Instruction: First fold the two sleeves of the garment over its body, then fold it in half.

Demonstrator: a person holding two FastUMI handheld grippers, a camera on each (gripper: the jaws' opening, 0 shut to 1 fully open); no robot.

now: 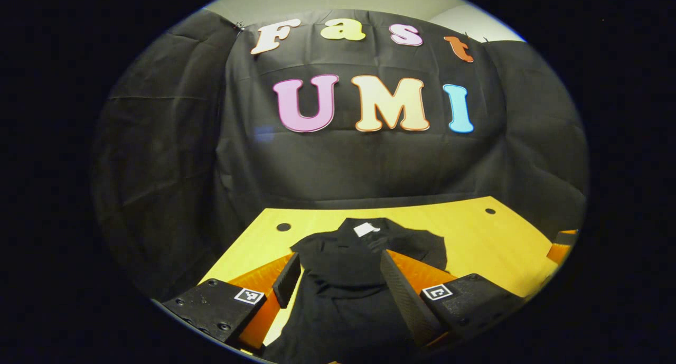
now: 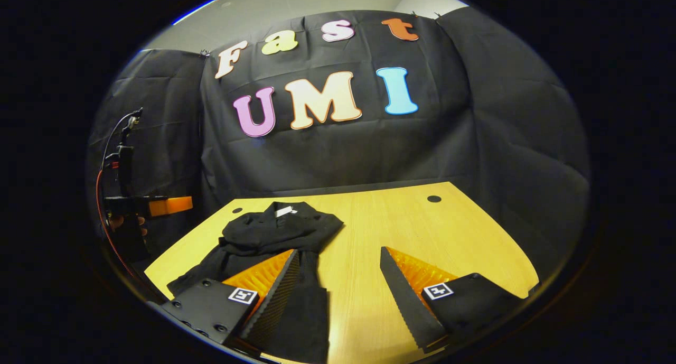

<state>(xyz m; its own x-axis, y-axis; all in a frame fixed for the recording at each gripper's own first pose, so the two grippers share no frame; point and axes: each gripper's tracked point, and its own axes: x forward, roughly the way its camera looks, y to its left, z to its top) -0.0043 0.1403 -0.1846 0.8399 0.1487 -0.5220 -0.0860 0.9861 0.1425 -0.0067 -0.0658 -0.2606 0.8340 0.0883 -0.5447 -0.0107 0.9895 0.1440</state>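
A black garment (image 1: 348,263) lies on the yellow wooden table (image 1: 475,237), its collar with a white label (image 1: 366,229) pointing toward the back wall. Cloth looks layered across its upper body, but the black folds are hard to tell apart. My left gripper (image 1: 340,282) hovers open above the garment's middle, nothing between its fingers. In the right gripper view the garment (image 2: 280,232) lies to the left. My right gripper (image 2: 340,269) is open over the garment's right edge and bare table (image 2: 422,232). A hand (image 2: 127,224) holds the left gripper (image 2: 150,205) at the far left.
The table has small round holes near its back corners (image 1: 283,227) (image 1: 490,211) (image 2: 434,198). The black cloth wall (image 1: 369,163) hangs close behind the table's far edge. An orange and black part (image 1: 561,245) shows at the table's right edge.
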